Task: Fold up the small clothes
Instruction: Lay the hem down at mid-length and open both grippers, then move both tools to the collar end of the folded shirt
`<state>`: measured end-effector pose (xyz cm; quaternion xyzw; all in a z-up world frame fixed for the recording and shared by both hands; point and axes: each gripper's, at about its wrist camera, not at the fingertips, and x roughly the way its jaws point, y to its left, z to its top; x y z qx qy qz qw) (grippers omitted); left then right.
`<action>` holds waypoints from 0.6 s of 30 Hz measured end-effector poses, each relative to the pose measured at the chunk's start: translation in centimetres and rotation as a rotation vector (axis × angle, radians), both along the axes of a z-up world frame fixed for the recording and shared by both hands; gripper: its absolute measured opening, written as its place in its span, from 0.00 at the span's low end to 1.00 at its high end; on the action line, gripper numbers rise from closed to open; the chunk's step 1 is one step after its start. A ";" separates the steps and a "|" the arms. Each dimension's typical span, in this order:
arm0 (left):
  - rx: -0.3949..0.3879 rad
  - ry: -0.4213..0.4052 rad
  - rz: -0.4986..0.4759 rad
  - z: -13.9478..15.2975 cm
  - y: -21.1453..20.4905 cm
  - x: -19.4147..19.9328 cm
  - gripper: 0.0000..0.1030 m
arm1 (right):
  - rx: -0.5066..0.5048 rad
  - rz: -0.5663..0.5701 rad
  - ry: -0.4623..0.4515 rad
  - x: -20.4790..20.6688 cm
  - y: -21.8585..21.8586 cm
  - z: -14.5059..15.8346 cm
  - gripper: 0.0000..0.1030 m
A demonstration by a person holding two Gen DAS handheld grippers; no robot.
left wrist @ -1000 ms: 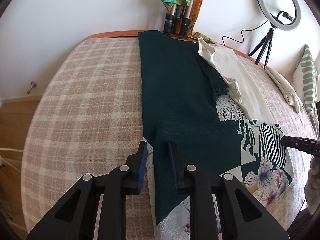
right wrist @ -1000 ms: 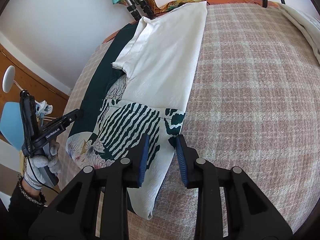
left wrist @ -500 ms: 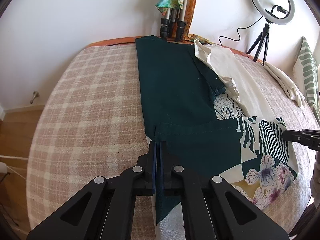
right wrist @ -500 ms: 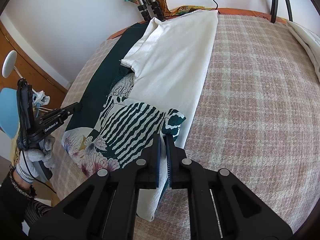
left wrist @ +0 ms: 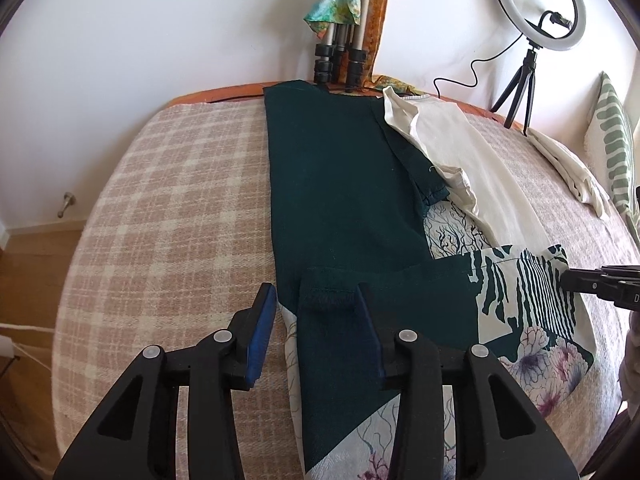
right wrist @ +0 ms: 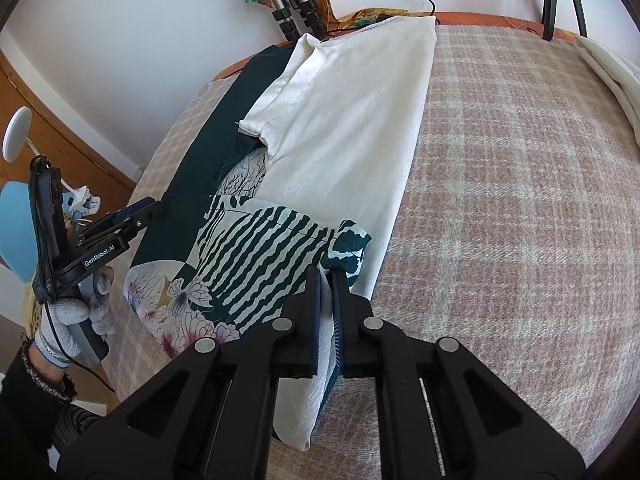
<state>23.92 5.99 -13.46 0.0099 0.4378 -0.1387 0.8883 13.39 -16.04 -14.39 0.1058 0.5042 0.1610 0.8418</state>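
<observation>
One wide bed under a pink-and-cream checked woven blanket (left wrist: 168,208) fills both views. Spread along it lies one long garment, dark green on one half and cream on the other with a striped and floral printed hem (left wrist: 344,184), its hem folded up over the body near the bed's front edge. One more crumpled cream cloth (left wrist: 576,176) sits well apart by the single green-striped cushion (left wrist: 612,152). One ring light on a black tripod (left wrist: 538,4) stands at the far side, and one bundle of folded grey tripod legs (left wrist: 340,56) leans on the wall. Two grippers in play. The right gripper (right wrist: 328,276) has its jaws pinched tight on the cream-and-green corner of the fold. The left gripper (left wrist: 316,308) has just been opening; its blue pads stand apart, the raised green fold between them, not squeezed. One grey-gloved hand (right wrist: 72,320) holds its handle.
</observation>
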 end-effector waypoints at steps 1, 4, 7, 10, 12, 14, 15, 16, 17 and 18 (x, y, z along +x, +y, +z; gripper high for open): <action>-0.001 0.007 -0.006 -0.2 -0.2 0.2 0.37 | -0.001 0.000 0.000 0.0 0.0 0.0 0.07; 0.014 0.010 -0.020 -0.5 -0.7 0.3 0.04 | -0.002 -0.002 -0.001 0.1 0.0 0.1 0.07; 0.017 -0.016 -0.007 -0.1 -0.5 -0.1 0.02 | -0.002 0.004 -0.007 0.1 0.2 0.2 0.07; 0.020 -0.043 0.032 0.4 0.3 -0.2 0.02 | -0.008 0.014 -0.031 -0.1 0.5 0.5 0.07; 0.009 -0.049 0.033 0.5 0.8 -0.2 0.02 | -0.061 0.006 -0.029 0.1 0.6 0.2 0.07; 0.012 -0.045 0.042 0.4 0.9 -0.1 0.05 | -0.092 -0.020 -0.011 0.3 0.3 -0.4 0.07; 0.021 -0.025 0.051 0.4 0.9 0.1 0.14 | -0.085 -0.033 -0.005 0.3 -0.1 -0.6 0.07; 0.030 0.000 0.064 0.4 0.9 0.4 0.24 | -0.077 -0.039 -0.001 0.4 -0.3 -0.5 0.07; 0.035 0.009 0.080 0.5 1.1 0.5 0.44 | -0.092 -0.046 -0.001 0.4 -0.5 -0.3 0.07; 0.028 -0.015 0.090 0.9 1.3 0.2 0.46 | -0.116 -0.053 -0.008 0.4 -0.6 -0.2 0.07</action>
